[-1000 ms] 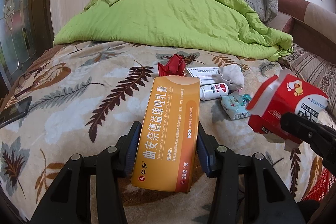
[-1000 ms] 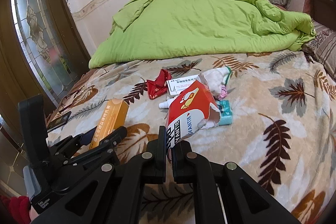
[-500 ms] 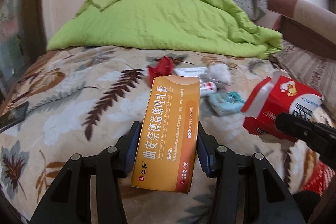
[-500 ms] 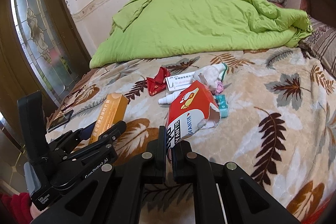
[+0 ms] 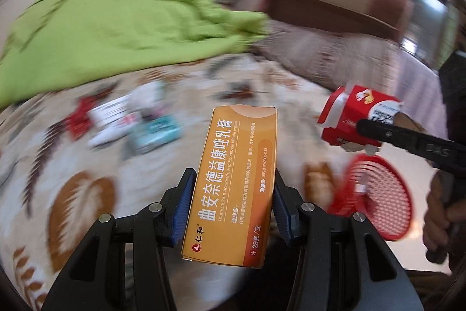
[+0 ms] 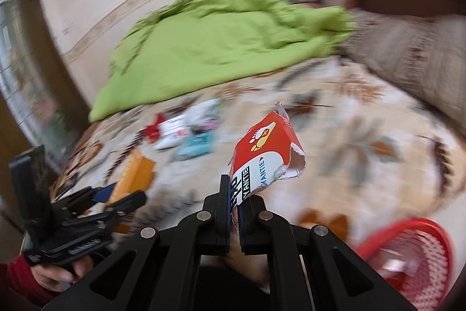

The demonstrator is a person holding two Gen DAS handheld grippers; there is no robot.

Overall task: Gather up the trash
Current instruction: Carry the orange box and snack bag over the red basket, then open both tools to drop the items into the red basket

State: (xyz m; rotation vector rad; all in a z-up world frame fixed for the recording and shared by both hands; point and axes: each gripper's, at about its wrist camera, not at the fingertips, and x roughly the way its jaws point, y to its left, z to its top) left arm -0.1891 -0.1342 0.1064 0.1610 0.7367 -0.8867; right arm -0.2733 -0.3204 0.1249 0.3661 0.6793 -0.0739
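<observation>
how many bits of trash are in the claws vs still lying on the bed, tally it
In the claws: 2, the orange box in the left claw and the torn red carton in the right claw.
On the bed, as far as the blur shows: 5, red wrapper, white box, white tube, teal pack, white wad.
Total: 7

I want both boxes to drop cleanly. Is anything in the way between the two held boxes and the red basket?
Nothing visible blocks either. The orange box in the left gripper and the torn red box in the right gripper are lifted off the bed, with only bare bedspread before the red basket.
</observation>
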